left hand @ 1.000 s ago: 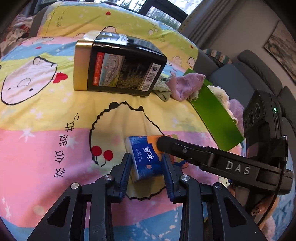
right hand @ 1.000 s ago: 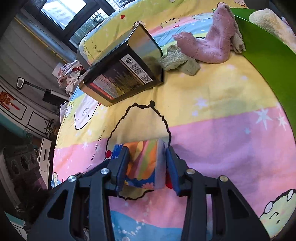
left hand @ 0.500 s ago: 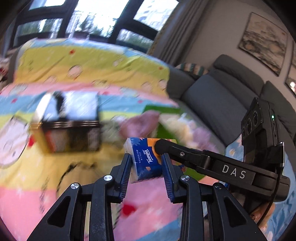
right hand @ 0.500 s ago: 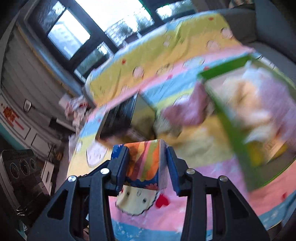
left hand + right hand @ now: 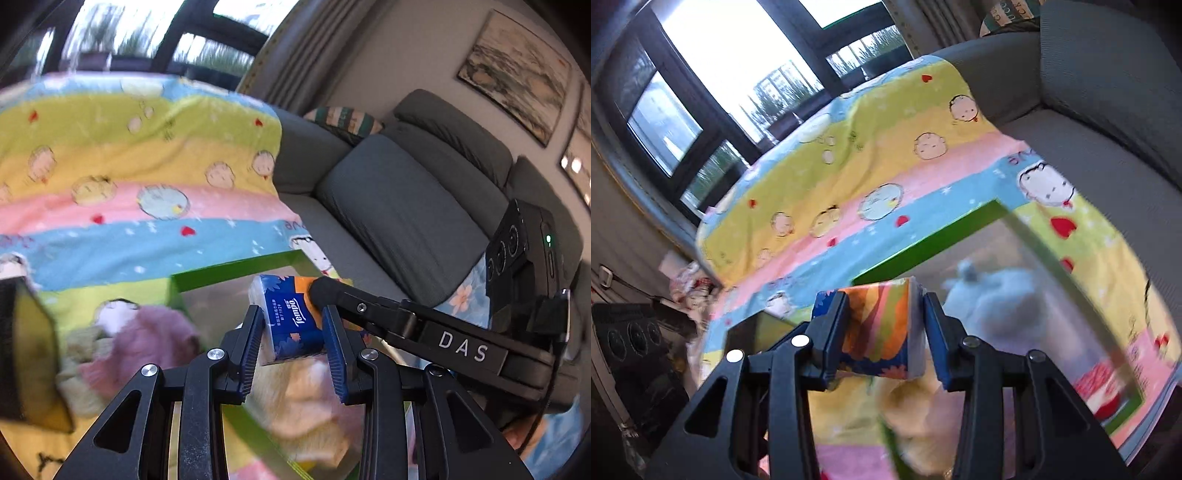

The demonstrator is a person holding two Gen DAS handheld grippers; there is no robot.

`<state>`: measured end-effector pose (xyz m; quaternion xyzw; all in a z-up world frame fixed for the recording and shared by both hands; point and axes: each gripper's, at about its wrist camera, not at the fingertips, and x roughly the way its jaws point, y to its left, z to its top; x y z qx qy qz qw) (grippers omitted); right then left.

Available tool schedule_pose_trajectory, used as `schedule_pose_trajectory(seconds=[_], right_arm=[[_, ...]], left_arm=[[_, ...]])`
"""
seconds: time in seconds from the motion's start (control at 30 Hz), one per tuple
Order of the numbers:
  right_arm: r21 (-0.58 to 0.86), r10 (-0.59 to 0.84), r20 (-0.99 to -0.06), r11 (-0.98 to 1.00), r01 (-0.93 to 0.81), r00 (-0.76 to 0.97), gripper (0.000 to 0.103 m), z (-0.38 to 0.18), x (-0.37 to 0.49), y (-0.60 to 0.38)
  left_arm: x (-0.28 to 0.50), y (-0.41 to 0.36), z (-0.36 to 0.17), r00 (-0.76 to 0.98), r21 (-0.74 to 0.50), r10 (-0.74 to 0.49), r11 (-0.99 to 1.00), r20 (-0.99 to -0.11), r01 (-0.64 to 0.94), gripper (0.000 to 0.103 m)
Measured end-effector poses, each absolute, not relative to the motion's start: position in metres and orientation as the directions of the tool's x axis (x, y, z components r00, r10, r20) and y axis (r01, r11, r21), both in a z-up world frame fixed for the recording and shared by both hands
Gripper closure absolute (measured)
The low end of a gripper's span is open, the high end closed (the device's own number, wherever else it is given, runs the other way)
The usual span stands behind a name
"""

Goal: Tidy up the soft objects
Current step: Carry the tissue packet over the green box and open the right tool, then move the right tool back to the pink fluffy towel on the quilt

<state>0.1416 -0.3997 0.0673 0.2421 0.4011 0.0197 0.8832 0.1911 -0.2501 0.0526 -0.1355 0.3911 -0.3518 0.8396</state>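
Inspector: Fingers of the left gripper (image 5: 293,341) and right gripper (image 5: 886,334) both pinch the tissue pack (image 5: 291,319), held above the green box (image 5: 236,271).

Assessor: Lower level; release together inside.

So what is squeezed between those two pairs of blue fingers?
One Tempo tissue pack, shared: the left gripper clamps one end, the right gripper the other, as both wrist views show.
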Motion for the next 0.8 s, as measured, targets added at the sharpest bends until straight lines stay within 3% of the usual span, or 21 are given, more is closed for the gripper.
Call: schedule_pose_trajectory(seconds=[0.5, 0.67, 0.73, 0.8], right_arm=[[0.331, 0.137, -0.807, 0.911, 0.247, 0.575, 0.067, 0.021, 0.188, -0.415], [0.307, 0.095, -0.789, 0.917, 0.255, 0.607, 0.064, 0.032, 0.181, -0.417], [0.311, 0.092, -0.778, 0.916, 0.254, 0.622, 0.058, 0.040, 0.175, -0.418], [0.335, 0.112, -0.758, 0.912, 0.236, 0.642, 0.050, 0.050, 0.165, -0.415]], left_arm=[[0.227, -0.273, -0.003, 0.392, -0.480, -0.627, 0.774, -0.674, 0.412, 0.069], [0.220, -0.261, 0.006, 0.385, -0.511, -0.657, 0.750, -0.648, 0.420, 0.069], [0.214, -0.250, 0.016, 0.404, -0.502, -0.652, 0.755, -0.641, 0.422, 0.069], [0.205, -0.236, 0.026, 0.435, -0.468, -0.623, 0.779, -0.650, 0.417, 0.053]])
